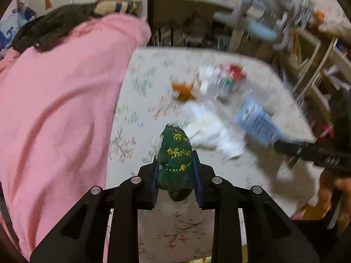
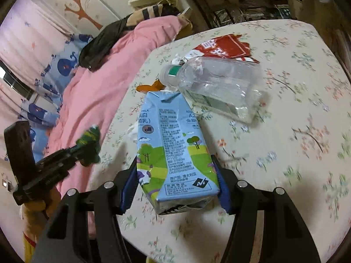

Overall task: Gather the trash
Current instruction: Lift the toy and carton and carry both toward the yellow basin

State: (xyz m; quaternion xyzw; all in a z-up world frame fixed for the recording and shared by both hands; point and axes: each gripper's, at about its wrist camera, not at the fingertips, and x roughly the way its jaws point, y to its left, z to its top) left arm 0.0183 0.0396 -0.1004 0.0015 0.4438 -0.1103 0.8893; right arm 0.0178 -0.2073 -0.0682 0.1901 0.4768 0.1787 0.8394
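My left gripper (image 1: 175, 162) is shut on a dark green cloth piece with yellow stitching (image 1: 175, 164), held above the flowered table (image 1: 140, 100). My right gripper (image 2: 176, 171) is shut on a light blue milk carton (image 2: 173, 151), held over the same table (image 2: 296, 131). In the right wrist view the left gripper (image 2: 87, 146) shows at the left with the green piece (image 2: 90, 142). In the left wrist view the carton (image 1: 256, 122) shows blurred at the right. A clear plastic bottle (image 2: 219, 83), a red wrapper (image 2: 226, 46), an orange scrap (image 1: 183, 91) and white tissues (image 1: 210, 131) lie on the table.
A pink quilt (image 1: 57, 109) lies on the bed left of the table, with a black garment (image 2: 103, 41) on top. Shelves (image 1: 318, 65) with clutter stand behind the table at the right. A blue whale-print curtain (image 2: 54, 70) hangs at the far left.
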